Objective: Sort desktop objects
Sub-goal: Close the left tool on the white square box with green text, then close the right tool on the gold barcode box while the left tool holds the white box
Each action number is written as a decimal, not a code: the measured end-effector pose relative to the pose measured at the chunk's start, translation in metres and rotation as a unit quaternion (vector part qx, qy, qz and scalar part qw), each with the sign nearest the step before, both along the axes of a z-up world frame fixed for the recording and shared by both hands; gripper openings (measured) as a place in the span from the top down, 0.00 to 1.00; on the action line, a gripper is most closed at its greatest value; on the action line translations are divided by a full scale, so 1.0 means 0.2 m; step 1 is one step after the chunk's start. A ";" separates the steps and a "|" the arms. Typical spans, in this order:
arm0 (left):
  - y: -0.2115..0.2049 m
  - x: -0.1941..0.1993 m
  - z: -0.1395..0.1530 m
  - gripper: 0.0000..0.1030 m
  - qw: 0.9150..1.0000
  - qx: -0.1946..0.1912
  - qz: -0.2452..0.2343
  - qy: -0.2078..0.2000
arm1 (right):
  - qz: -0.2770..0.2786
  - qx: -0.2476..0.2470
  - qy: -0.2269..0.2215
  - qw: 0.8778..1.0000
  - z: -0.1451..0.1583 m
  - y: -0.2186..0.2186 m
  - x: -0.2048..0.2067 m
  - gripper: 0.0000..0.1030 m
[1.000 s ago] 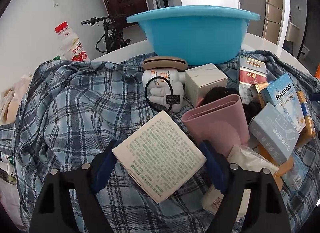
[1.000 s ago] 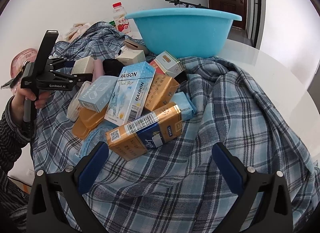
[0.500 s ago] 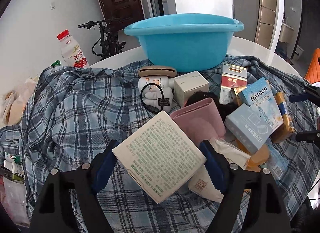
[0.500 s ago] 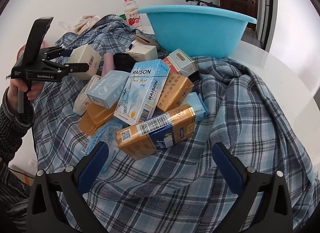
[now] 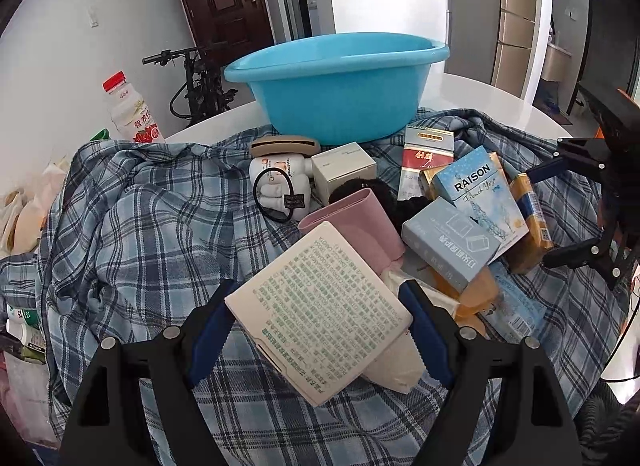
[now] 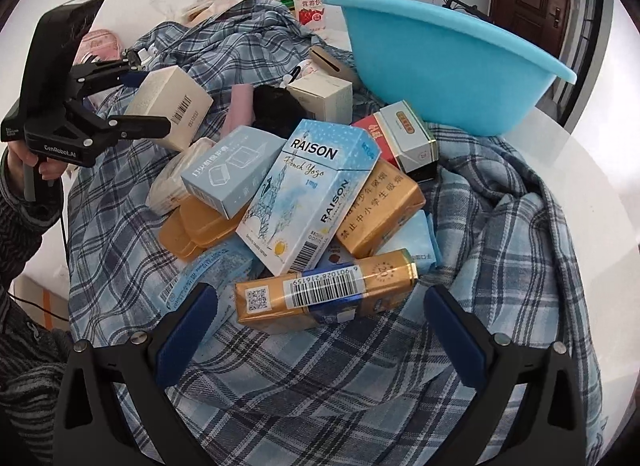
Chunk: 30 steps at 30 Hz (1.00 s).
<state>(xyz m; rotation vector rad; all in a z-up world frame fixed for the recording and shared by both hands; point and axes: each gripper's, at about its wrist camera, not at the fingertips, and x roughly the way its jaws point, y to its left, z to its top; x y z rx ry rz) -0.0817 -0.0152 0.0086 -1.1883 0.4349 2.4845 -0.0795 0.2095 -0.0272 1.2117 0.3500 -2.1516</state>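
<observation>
My left gripper point(image 5: 320, 326) is shut on a cream box point(image 5: 320, 314) with green print and holds it above the plaid cloth; it also shows in the right wrist view point(image 6: 172, 105). My right gripper point(image 6: 320, 330) is open and empty, low over a gold carton point(image 6: 324, 292) at the front of a pile of boxes. The pile holds a light blue RAISON box point(image 6: 308, 193), a pale blue box point(image 6: 228, 169) and a red pack point(image 5: 426, 157). A blue basin point(image 5: 336, 81) stands behind the pile.
A plaid shirt point(image 5: 140, 205) covers the round white table point(image 6: 592, 185). A pink case point(image 5: 356, 221), a white bottle with a hair tie point(image 5: 280, 185), a small white box point(image 5: 344, 165) and a red-capped drink bottle point(image 5: 128, 109) are also there. Table edges lie right and behind.
My left gripper has lifted and pulled back with the cream box. My right gripper has moved closer to the pile and nearer the gold carton.
</observation>
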 end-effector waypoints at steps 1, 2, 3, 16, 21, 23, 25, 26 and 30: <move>0.00 0.01 0.01 0.19 1.000 0.000 0.000 0.002 | 0.007 0.006 0.003 1.000 0.00 -0.01 0.00 0.00; 0.00 0.02 0.02 0.19 1.000 0.000 0.000 0.004 | 0.012 0.012 0.006 1.000 0.00 -0.01 0.00 0.00; -0.01 0.03 0.03 0.19 1.000 0.000 -0.002 0.005 | 0.014 0.019 0.010 1.000 -0.01 -0.02 -0.01 0.00; 0.01 0.14 0.10 0.19 1.000 0.012 -0.023 0.011 | 0.031 0.051 0.010 0.998 -0.07 -0.08 -0.05 0.00; 0.04 0.16 0.10 0.19 0.999 0.010 -0.034 0.012 | 0.033 0.048 0.017 0.998 -0.07 -0.08 -0.05 0.15; 0.05 0.16 0.10 0.19 0.999 0.010 -0.036 0.010 | 0.029 0.044 0.016 0.998 -0.06 -0.08 -0.04 0.16; 0.05 0.17 0.09 0.19 0.999 0.008 -0.036 0.010 | 0.025 0.034 0.019 0.999 -0.05 -0.06 -0.02 0.16; 0.05 0.17 0.09 0.19 0.999 0.008 -0.035 0.009 | 0.024 0.032 0.022 0.999 -0.04 -0.06 -0.02 0.16; 0.06 0.17 0.09 0.19 0.999 0.006 -0.035 0.008 | 0.020 0.019 0.033 0.999 0.03 -0.03 0.06 0.16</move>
